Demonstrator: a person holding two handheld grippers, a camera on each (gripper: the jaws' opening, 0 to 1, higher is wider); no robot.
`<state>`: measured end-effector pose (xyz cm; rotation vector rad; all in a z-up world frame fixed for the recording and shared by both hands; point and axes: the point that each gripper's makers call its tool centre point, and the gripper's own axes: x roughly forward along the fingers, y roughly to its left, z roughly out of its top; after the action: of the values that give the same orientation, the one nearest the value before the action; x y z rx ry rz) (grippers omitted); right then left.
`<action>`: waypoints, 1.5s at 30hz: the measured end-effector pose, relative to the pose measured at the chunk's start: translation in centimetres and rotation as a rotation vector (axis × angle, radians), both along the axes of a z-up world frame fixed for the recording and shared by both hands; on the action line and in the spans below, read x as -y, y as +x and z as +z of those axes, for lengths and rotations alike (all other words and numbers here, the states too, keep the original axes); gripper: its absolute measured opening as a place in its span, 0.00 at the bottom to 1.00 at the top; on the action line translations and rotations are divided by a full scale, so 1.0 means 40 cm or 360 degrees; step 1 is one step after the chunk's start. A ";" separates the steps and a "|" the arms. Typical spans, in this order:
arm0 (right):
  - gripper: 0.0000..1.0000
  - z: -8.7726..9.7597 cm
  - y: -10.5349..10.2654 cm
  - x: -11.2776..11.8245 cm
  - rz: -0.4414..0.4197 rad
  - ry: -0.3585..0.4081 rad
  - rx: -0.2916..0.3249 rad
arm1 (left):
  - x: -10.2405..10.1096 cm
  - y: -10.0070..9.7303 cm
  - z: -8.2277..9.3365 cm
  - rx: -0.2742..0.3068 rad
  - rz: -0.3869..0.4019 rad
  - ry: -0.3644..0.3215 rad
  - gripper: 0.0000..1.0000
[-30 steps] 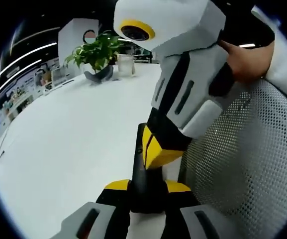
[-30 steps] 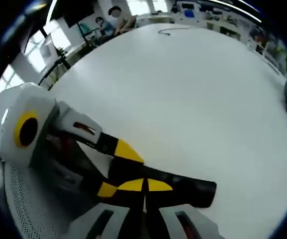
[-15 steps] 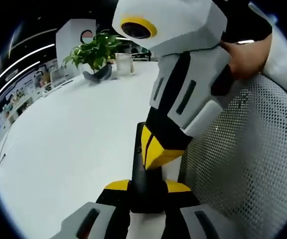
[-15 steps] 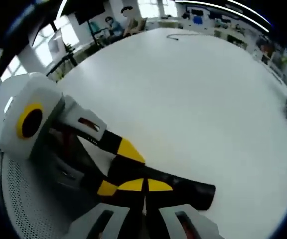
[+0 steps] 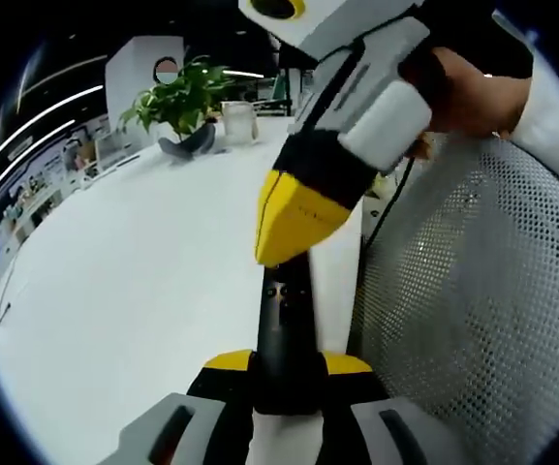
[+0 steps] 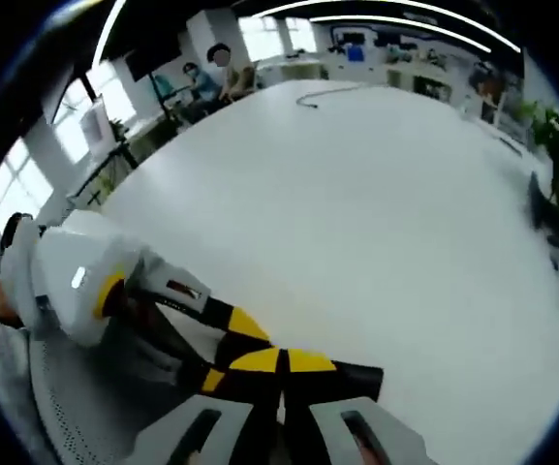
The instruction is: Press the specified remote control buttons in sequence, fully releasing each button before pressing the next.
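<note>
- The remote control (image 5: 281,334), a slim black bar, is held by its near end between my left gripper (image 5: 289,366), whose yellow-tipped jaws are clamped on it, so it points away over the white table (image 5: 134,291). In the right gripper view the same remote (image 6: 342,380) juts out to the right past the closed yellow tips.
- I judge the left gripper is there as a steady holder, keeping the button face up and reachable for the other tool.
- My right gripper (image 5: 294,218) hangs above the remote's upper half in the left gripper view, its jaws pinched together into one yellow wedge, tip just over the buttons with a small gap showing. That reads to me as a lifted, released position between presses, not a press.
- From its own camera, the right gripper (image 6: 281,363) is likewise closed on nothing.
- Small round buttons show on the remote's face; I can read no lettering or brand on them.
- Farther out: a potted plant (image 5: 187,102) and a clear jug (image 5: 240,124) at the table's far edge, and a mesh chair back (image 5: 482,320) close beside me.
</note>
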<state>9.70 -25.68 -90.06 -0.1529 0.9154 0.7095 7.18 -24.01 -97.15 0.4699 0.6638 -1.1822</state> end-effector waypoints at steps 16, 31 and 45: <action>0.08 0.139 0.055 0.105 -0.0331 -0.0009 0.0680 | -0.026 0.025 0.000 -0.0025 -0.0040 0.0052 0.24; 0.59 0.202 0.096 0.157 -0.0544 0.0178 0.0843 | -0.047 0.086 -0.002 0.0017 -0.0127 0.0131 0.24; 0.75 0.165 0.118 0.237 -0.0724 0.0125 0.0815 | -0.055 0.145 -0.001 -0.0010 -0.0220 0.0172 0.24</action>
<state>14.43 -35.17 -83.47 -0.0474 0.4048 0.2581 12.98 -21.81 -97.19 0.6115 0.7120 -1.2822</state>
